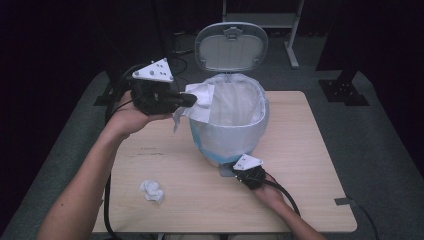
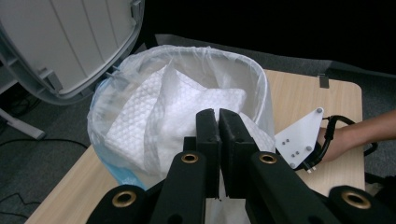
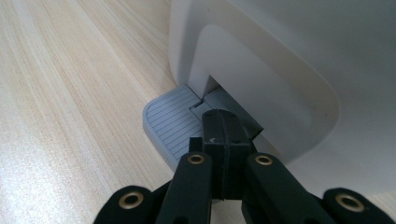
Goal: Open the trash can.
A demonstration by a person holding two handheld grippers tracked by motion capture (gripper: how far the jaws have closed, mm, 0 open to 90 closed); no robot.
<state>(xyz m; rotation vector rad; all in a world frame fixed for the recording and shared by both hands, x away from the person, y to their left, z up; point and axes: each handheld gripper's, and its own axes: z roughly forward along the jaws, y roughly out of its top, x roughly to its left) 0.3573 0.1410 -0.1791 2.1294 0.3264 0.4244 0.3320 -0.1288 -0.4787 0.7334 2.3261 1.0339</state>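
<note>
High view: a pedal bin (image 1: 227,132) with a clear liner stands mid-frame on the table (image 1: 310,150), its lid (image 1: 231,46) tipped up at the top centre. At the upper left, the left gripper (image 1: 191,99) has its jaws pinched shut on a white paper towel (image 1: 200,102), which hangs over the bin's near-left rim, partly over the opening and partly trailing down outside. At the lower centre, the right gripper (image 1: 239,171) sits at the foot of the bin, jaws closed on nothing, its tips pressing the grey pedal (image 3: 170,123), which shows in the lower middle of the right gripper view. That press looks to be what holds the lid up.

Left gripper view has the towel (image 2: 177,112) spread across the middle of the frame inside the liner's mouth, in front of the closed jaws.

Judging the work as clearing tissues into the bin: the lid is open and one towel is at the rim but not yet let go. A crumpled tissue (image 1: 152,190) lies on the table at the lower left, well apart from the bin, untouched. Left to do, by my reading: drop the towel in, fetch the crumpled one, then ease off the pedal.
</note>
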